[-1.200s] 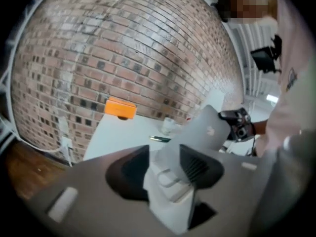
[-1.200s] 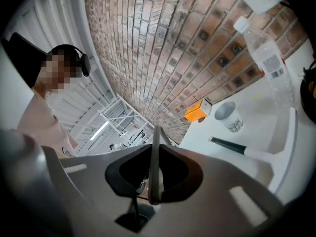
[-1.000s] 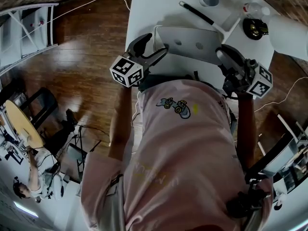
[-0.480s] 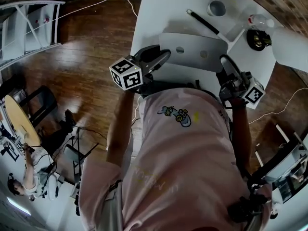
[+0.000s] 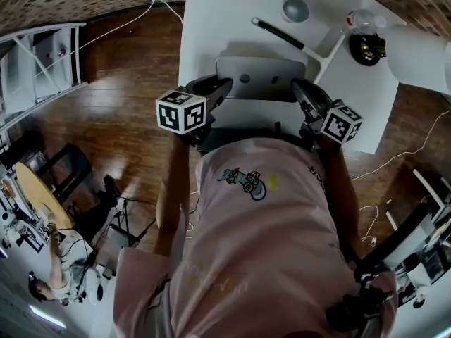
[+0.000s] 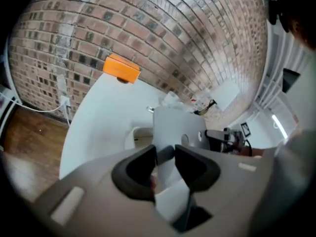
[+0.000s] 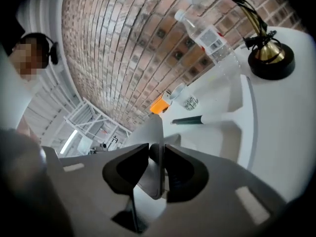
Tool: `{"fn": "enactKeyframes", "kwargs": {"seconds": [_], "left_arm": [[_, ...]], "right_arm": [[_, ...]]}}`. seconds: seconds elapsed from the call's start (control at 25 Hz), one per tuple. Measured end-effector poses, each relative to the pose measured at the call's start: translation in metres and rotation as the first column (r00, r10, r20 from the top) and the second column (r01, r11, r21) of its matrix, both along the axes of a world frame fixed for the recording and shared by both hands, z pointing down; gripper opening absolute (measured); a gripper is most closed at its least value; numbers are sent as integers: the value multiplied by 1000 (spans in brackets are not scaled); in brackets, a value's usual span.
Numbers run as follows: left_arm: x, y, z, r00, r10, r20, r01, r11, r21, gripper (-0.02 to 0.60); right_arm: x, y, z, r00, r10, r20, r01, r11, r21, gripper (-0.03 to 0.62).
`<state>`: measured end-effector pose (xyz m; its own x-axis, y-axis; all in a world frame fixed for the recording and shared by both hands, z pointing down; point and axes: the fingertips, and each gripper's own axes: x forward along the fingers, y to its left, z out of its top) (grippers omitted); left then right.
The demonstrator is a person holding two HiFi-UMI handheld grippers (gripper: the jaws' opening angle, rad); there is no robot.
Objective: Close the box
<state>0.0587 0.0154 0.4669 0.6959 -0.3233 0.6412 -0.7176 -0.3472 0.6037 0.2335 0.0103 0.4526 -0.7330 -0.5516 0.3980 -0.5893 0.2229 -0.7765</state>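
Note:
A grey box lid (image 5: 261, 78) with two round holes lies tipped forward over the white box (image 6: 139, 135) on the white table (image 5: 211, 20). My left gripper (image 5: 213, 88) is at the lid's left near corner. Its jaws have just been closing, and its pads are shut on the lid's edge (image 6: 170, 132). My right gripper (image 5: 304, 94) is at the lid's right near corner. Its jaws have just been opening; the thin lid edge (image 7: 159, 147) stands between them, with a slim gap at the left pad.
A black-and-white handled tool (image 5: 278, 34), a cup (image 5: 296, 9), a clear water bottle (image 7: 205, 33) and a brass lamp base (image 7: 270, 58) stand beyond the box. An orange block (image 6: 121, 68) sits at the table's far edge by the brick wall. Wood floor lies to the left.
Both grippers have come down and the lid has swung from raised to lying low over the box. The left jaws closed onto the lid's corner; the right jaws have parted a little.

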Motion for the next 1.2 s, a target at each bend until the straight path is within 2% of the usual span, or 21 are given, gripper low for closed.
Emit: {"fn": "enactKeyframes", "kwargs": {"seconds": [0.12, 0.2, 0.4, 0.68, 0.88, 1.0, 1.08, 1.2], "left_arm": [[-2, 4, 9, 998, 9, 61, -6, 999, -52, 132], [0, 5, 14, 997, 12, 75, -7, 998, -67, 133], [-5, 4, 19, 991, -27, 129, 42, 993, -111, 135], [-4, 7, 6, 991, -22, 128, 43, 986, -161, 132], [-9, 19, -7, 992, -29, 124, 54, 977, -204, 130], [-12, 20, 13, 989, -11, 150, 47, 970, -240, 130], [-12, 19, 22, 982, -1, 187, 51, 962, -266, 132], [-9, 16, 25, 976, 10, 219, 49, 964, -261, 138]], "right_arm": [[-5, 11, 15, 993, -70, -97, 69, 998, -12, 103], [-7, 12, 24, 981, -104, -164, 103, 995, -19, 115], [-14, 6, 32, 952, -137, -275, 134, 991, -28, 131], [-12, 10, 17, 941, -145, -304, 130, 989, -69, 133], [-17, 18, 3, 931, -187, -315, 170, 982, -80, 137], [-19, 19, 26, 904, -223, -364, 193, 974, -118, 137], [-18, 20, 38, 869, -250, -427, 216, 968, -127, 158], [-15, 19, 39, 826, -263, -499, 233, 965, -123, 169]]}}
